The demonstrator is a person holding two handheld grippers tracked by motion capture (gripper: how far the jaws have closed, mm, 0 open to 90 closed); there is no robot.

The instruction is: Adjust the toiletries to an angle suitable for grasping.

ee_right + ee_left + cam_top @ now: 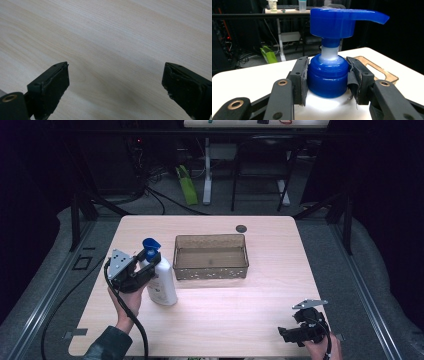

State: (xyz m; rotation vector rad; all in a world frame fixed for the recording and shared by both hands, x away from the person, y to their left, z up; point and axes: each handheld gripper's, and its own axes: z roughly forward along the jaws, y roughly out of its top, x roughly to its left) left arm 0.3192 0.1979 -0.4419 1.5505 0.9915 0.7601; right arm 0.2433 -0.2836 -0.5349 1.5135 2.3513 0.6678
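A white pump bottle [162, 282] with a blue pump head [150, 244] stands on the table's left side, just left of the bin. My left gripper [149, 265] is shut on its blue collar [328, 77]; both pads [302, 78] press the collar's sides, below the blue spout [344, 21]. Near the table's front right corner my right gripper [284, 334] is held low and open, its two jaws wide apart over bare wood [112, 50] with nothing between them.
A clear brown plastic bin [210, 256] sits at the table's centre, seemingly empty. A small dark round disc [241, 228] lies behind it. Desk legs, cables and a green object [186, 185] stand on the floor beyond the far edge.
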